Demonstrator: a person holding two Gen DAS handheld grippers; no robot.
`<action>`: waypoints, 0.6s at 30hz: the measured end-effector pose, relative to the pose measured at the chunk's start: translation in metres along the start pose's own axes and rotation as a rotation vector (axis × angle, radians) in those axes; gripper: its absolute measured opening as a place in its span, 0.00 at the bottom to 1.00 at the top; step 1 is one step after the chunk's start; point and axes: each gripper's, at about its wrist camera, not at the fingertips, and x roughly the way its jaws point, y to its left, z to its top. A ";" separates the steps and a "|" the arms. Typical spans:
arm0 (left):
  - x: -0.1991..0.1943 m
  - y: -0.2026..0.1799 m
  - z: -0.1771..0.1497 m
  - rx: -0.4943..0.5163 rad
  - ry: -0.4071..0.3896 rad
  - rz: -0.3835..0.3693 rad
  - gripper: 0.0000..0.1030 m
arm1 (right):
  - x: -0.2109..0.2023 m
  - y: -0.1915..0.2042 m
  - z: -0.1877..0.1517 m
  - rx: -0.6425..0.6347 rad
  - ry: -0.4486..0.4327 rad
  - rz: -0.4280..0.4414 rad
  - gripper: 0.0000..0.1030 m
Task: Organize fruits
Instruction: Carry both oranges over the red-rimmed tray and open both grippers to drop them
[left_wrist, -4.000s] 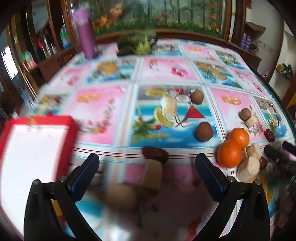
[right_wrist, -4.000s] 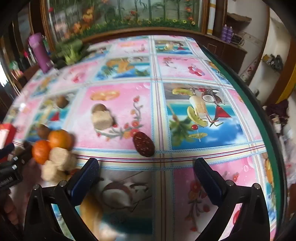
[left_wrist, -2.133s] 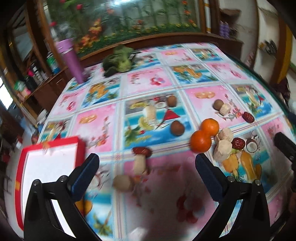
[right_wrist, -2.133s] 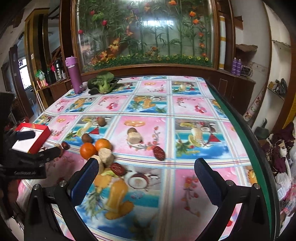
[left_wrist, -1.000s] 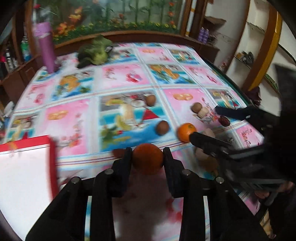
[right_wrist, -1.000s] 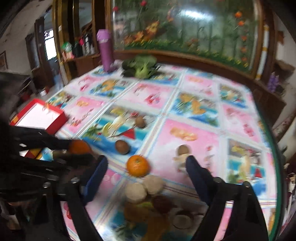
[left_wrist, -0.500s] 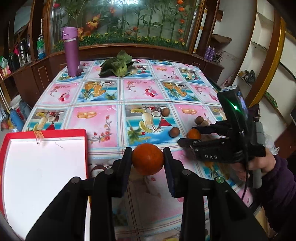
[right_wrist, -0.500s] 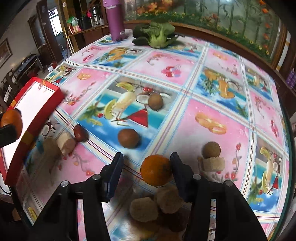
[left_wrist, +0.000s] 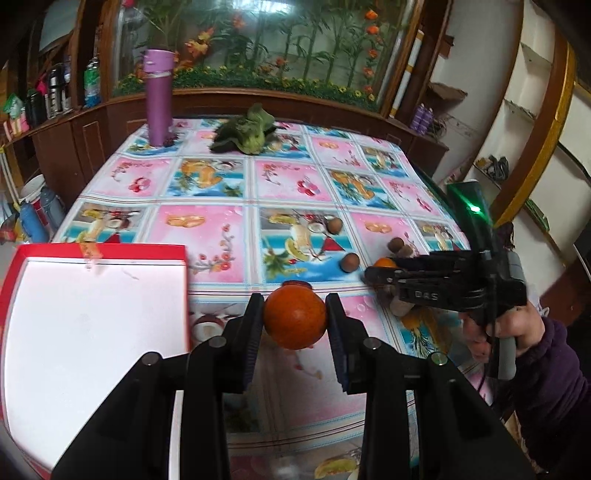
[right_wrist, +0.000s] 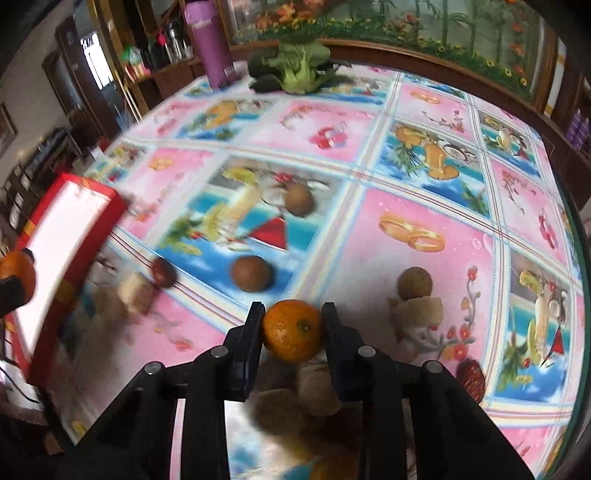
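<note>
My left gripper (left_wrist: 294, 320) is shut on an orange (left_wrist: 294, 318) and holds it above the table's near edge, just right of the red box (left_wrist: 92, 325) with a white inside. My right gripper (right_wrist: 292, 334) is shut on a second orange (right_wrist: 293, 330) low over the cloth; in the left wrist view that gripper (left_wrist: 373, 275) reaches in from the right, with the orange (left_wrist: 384, 263) showing at its tip. Brown round fruits (right_wrist: 250, 273) (right_wrist: 300, 199) (right_wrist: 414, 283), a pale chunk (right_wrist: 417, 308) and a dark red date (right_wrist: 470, 376) lie on the cloth around it.
A purple bottle (left_wrist: 159, 96) and a leafy green vegetable (left_wrist: 248, 134) stand at the table's far end. A person's hand in a dark sleeve (left_wrist: 517, 332) holds the right gripper. More pale chunks (right_wrist: 135, 291) lie blurred near the red box (right_wrist: 66, 236). The table's right edge (right_wrist: 576, 236) curves away.
The right gripper's fingers have closed from wide around the second orange to tight against it. The left gripper still holds its orange, raised a little with the red box nearer on its left.
</note>
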 end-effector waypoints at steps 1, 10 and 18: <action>-0.004 0.004 0.000 -0.008 -0.007 0.004 0.35 | -0.005 0.005 0.001 0.003 -0.010 0.024 0.29; -0.061 0.066 -0.023 -0.079 -0.084 0.154 0.35 | -0.028 0.112 0.023 -0.082 -0.104 0.282 0.29; -0.077 0.134 -0.063 -0.181 -0.020 0.280 0.35 | 0.024 0.218 0.034 -0.139 -0.012 0.422 0.29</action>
